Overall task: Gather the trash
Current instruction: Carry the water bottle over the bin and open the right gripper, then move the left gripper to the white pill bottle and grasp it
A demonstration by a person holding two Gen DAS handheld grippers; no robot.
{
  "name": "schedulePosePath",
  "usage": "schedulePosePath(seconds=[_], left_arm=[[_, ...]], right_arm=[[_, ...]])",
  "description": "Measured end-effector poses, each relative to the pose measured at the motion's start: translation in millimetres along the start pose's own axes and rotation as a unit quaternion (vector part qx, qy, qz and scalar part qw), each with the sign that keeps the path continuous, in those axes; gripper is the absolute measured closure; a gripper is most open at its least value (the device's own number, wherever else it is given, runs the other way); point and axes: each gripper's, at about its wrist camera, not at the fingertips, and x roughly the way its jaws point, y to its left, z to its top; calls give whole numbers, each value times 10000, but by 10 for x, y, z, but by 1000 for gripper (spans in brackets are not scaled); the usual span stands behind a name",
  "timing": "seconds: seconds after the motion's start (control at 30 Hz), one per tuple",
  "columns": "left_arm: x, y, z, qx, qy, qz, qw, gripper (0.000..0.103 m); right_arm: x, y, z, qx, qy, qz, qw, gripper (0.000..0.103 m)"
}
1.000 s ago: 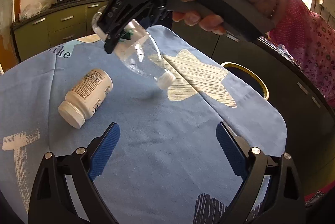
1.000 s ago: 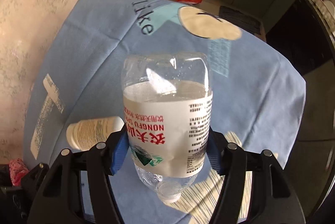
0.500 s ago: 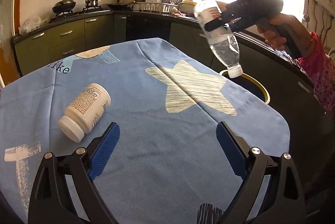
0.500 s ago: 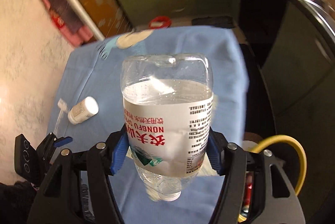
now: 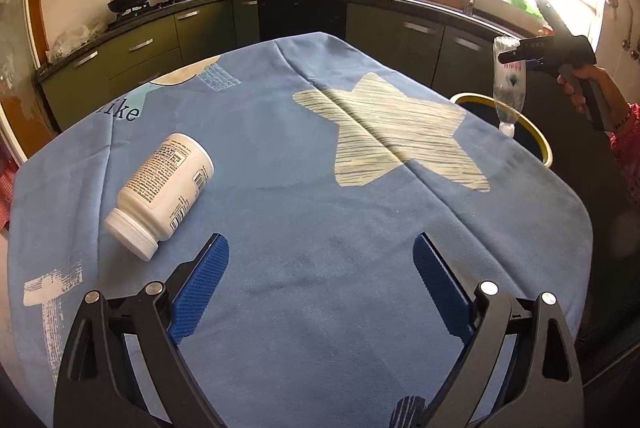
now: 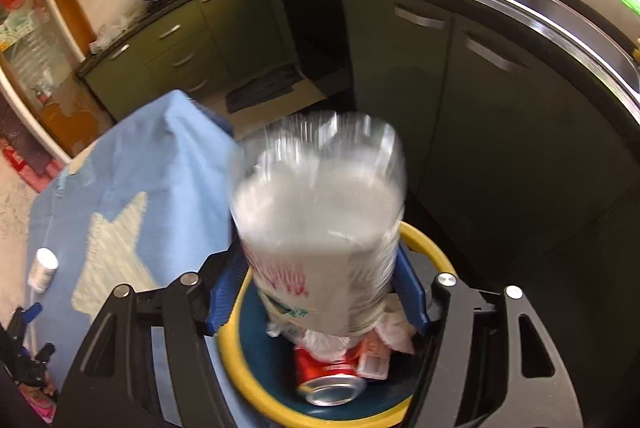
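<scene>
My right tool (image 6: 320,302): clamped on inverted water bottle (image 6: 320,228), over yellow-rimmed bin (image 6: 256,394). My left tool (image 5: 320,292): open, empty; pill bottle (image 5: 162,188) on worktop (image 5: 320,208), ahead-left.

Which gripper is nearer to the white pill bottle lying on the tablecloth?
Left. The left gripper hangs open over the cloth with the white pill bottle just ahead of its left finger. The right gripper is off past the table's far edge, above the yellow-rimmed bin.
</scene>
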Motion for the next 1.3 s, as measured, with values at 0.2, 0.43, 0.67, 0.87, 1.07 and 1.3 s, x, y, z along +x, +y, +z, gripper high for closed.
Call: schedulePosePath(seconds=[0.2,0.43,0.67,0.87,1.07,1.3], left_arm=[[154,30,4,-125,375,343,9986,11],[223,95,-4,-229,539,657,9961,11],[123,-14,25,209,442,654,9967,11],[-257,221,289,728,-6,854,9937,10],[-126,741,473,775,-41,764,9941,5],[407,1035,445,418,405,242,9980,13]], right_arm=[[-65,-295,-156,136,-263,344,9990,35],[-251,-296,-381,344,-429,886,9945,33],[-453,10,-519,127,-656,868,9940,31],[-618,264,-724,110,-670,898,9936,31],[-736,621,-959,22,-627,1014,9929,31],[-905,946,-1078,-211,-545,1067,9926,31]])
